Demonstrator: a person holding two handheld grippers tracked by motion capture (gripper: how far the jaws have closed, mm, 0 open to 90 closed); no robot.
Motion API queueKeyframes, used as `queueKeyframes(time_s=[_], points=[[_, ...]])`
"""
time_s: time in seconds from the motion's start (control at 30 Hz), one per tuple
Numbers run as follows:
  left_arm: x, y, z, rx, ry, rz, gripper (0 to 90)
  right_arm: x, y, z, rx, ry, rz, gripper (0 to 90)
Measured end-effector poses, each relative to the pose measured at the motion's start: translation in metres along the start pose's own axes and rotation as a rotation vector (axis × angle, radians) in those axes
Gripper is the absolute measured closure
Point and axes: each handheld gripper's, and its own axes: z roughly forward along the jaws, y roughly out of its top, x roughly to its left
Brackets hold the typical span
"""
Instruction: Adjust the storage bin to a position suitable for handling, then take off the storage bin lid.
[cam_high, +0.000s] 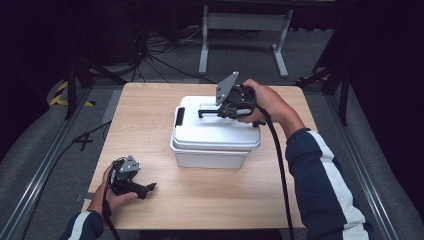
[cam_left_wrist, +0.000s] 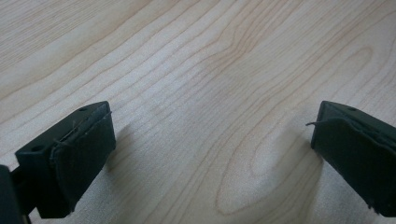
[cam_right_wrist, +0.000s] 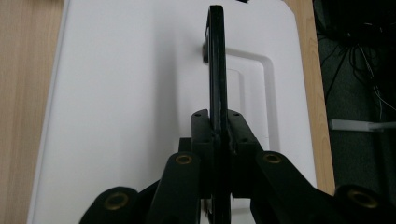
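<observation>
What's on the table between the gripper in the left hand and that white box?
Nothing: in the high view, bare wooden table lies between the left gripper and the white box.

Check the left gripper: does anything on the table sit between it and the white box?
Nothing visible does. The left gripper rests open near the table's front left corner, and only bare wood lies between it and the white box. The right gripper is shut on the box's black handle.
</observation>
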Motion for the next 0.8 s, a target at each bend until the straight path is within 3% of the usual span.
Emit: queueKeyframes(time_s=[0.3,0.4,0.8], points=[[0.000,0.000,0.000,0.000,0.000,0.000,0.3,-0.003,-0.011,-0.013,-0.016,-0.022,-0.003,84.7],[0.000,0.000,0.000,0.000,0.000,0.000,0.3,-0.002,-0.015,-0.018,0.007,-0.028,0.012,84.6],[0.000,0.000,0.000,-0.003,0.002,0.001,0.3,0.001,-0.044,-0.049,-0.002,-0.070,0.044,84.4]])
